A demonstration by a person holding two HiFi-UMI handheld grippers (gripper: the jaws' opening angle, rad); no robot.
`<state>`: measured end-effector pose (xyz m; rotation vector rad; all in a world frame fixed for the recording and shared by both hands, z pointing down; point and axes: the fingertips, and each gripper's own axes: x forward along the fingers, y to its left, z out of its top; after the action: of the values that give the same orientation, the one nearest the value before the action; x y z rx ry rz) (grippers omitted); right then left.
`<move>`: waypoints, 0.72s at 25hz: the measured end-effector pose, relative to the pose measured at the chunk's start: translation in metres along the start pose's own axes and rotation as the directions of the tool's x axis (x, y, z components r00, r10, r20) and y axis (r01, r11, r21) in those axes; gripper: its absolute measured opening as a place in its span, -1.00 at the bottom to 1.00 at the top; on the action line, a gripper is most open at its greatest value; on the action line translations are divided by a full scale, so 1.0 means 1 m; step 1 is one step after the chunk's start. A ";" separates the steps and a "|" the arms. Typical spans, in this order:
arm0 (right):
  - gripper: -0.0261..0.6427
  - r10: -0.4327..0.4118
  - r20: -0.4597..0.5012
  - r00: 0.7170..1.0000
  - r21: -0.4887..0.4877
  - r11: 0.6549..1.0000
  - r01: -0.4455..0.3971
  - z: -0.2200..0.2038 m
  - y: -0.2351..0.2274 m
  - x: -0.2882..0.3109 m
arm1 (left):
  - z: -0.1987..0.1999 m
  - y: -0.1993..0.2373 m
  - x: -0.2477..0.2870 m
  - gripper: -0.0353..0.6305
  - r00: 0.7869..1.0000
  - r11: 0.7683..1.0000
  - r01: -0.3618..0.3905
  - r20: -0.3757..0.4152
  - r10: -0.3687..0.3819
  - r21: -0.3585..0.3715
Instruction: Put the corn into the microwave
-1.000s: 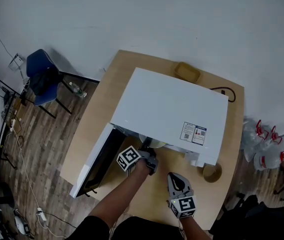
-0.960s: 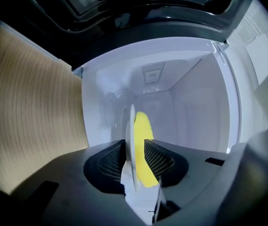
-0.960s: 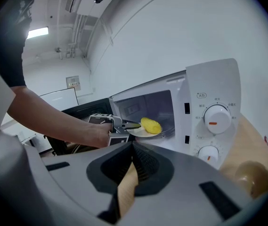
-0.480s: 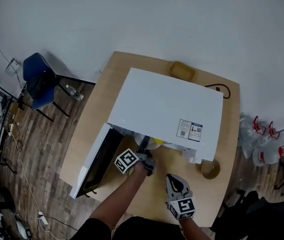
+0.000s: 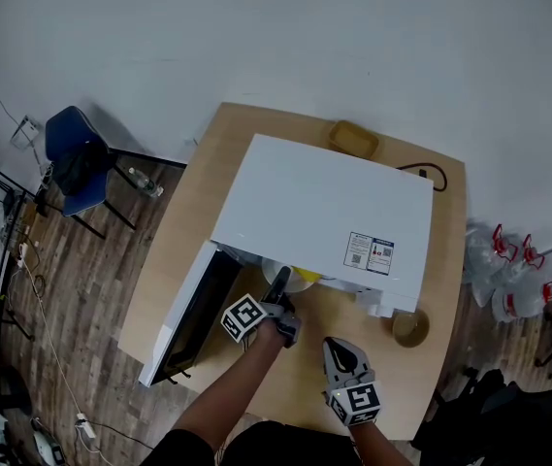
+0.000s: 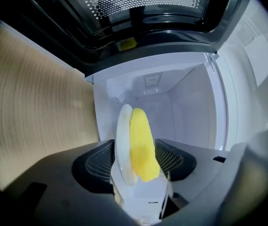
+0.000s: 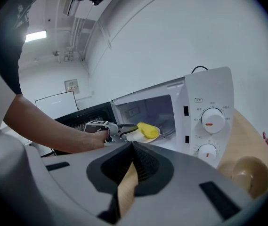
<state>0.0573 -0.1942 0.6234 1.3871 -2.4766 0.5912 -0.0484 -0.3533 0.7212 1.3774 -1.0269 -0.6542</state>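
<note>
Yellow corn [image 6: 141, 145] on its white plate [image 6: 122, 140] sits just inside the microwave's [image 5: 324, 202] mouth, between the left gripper's [image 6: 138, 160] opening jaws, which aren't pinching it. I'd back straight out, level, so nothing drags. Right gripper [image 7: 131, 147] is closed, empty, over the desk [image 5: 198, 192]. Can't tell if the plate's fully seated.

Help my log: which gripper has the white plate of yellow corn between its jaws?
The left gripper, jaws opening round that plate; right gripper shut, empty.
</note>
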 end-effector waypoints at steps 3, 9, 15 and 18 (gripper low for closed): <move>-0.74 0.003 0.005 1.000 -0.003 1.000 -0.003 0.000 0.000 0.001 | 0.000 0.005 -0.012 -0.16 1.000 0.999 0.011 -0.003 -0.011 -0.036; -0.74 0.015 0.003 1.000 -0.003 1.000 -0.015 0.000 0.004 0.002 | -0.004 0.013 -0.029 -0.16 0.999 0.999 -0.035 -0.019 0.035 -0.013; -0.74 0.024 -0.005 1.000 -0.009 1.000 -0.024 -0.001 0.006 0.004 | -0.005 0.018 -0.038 -0.77 0.995 0.995 -0.103 0.005 0.103 -0.010; -0.74 0.025 -0.008 1.000 -0.009 1.000 -0.025 -0.002 0.005 0.006 | -0.005 0.020 -0.037 -0.81 0.995 0.993 -0.092 0.027 0.094 -0.071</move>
<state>0.0503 -0.1954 0.6265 1.3493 -2.4911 0.5887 -0.0646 -0.3159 0.7339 1.2549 -1.0764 -0.6379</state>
